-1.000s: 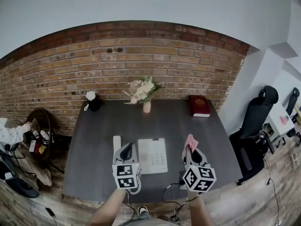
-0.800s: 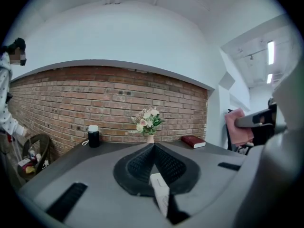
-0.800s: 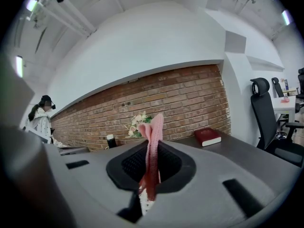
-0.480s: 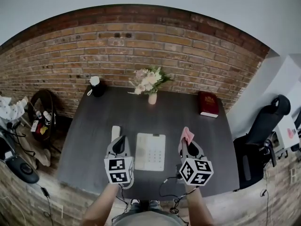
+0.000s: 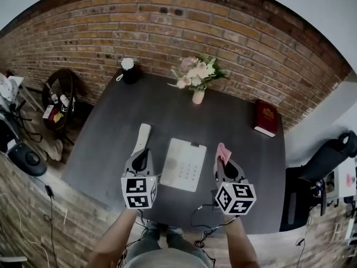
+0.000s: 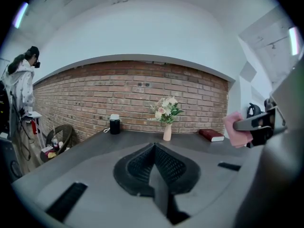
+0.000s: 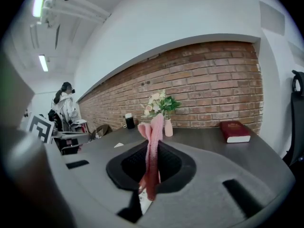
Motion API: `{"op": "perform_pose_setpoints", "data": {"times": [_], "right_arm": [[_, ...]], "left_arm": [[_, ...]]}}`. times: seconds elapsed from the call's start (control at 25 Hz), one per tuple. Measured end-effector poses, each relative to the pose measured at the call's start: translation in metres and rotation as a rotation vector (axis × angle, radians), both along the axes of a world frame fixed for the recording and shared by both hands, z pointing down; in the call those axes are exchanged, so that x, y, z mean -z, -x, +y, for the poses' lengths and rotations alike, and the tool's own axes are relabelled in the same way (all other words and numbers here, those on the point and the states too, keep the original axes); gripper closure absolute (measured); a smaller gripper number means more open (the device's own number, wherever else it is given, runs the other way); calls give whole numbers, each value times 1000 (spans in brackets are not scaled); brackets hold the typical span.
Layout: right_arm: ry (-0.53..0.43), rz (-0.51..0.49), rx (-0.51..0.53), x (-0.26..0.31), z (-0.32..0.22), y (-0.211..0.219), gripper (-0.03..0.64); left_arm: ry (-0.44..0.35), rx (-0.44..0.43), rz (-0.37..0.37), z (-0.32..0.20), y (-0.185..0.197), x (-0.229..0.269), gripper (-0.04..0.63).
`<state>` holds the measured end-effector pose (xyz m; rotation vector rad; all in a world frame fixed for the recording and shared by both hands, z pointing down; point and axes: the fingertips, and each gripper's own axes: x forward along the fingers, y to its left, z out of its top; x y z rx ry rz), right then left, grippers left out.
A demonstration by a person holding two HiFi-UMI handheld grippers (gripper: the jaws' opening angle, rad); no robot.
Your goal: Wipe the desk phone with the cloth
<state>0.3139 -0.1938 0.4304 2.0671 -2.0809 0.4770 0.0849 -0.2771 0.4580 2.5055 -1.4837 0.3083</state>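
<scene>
The white desk phone base (image 5: pixel 184 164) lies flat on the dark desk (image 5: pixel 167 116), between my two grippers. Its white handset (image 5: pixel 141 138) lies apart on the desk, just beyond my left gripper (image 5: pixel 143 157). That gripper is shut with nothing in it (image 6: pixel 154 160). My right gripper (image 5: pixel 222 163) is shut on the pink cloth (image 5: pixel 223 152), which sticks up from between the jaws (image 7: pixel 153 144). The cloth hangs to the right of the phone and above the desk. In the left gripper view the pink cloth (image 6: pixel 235 129) shows at the right.
A vase of flowers (image 5: pixel 197 76) stands at the desk's far edge, a black cup (image 5: pixel 129 70) at the far left corner, a red book (image 5: pixel 266 117) at the far right. A brick wall runs behind. A black chair (image 5: pixel 329 161) stands to the right. Cables hang off the near edge (image 5: pixel 203 225).
The head camera has tilted further down, so the desk sits lower and fuller in view. Both grippers keep their places beside the phone; the cloth stays in the right one.
</scene>
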Motion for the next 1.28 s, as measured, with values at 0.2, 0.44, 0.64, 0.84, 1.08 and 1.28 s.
{"op": "perform_pose_setpoints", "data": {"times": [0.2,0.44,0.64,0.84,1.08,1.28], "right_arm": [[76,100,178,-29,-20,28,596],[165,194,347,-59,-48,52,596],[264,322,504,-87,-68,68,595],[306,444,634,-106,-86,88,595],[373,529,721,-126,-102,103,595],[411,628,772,-135,-113,109,595]], "left_arm": [[28,49,-14,8,24,-24,598],[78,119,-14,13,54,-49,597],[101,167,-11,18,74,-67,597],[145,208,6,23,93,-85,598],[154,229,-7,22,104,-94,597],[162,248,-12,20,115,-99,597]]}}
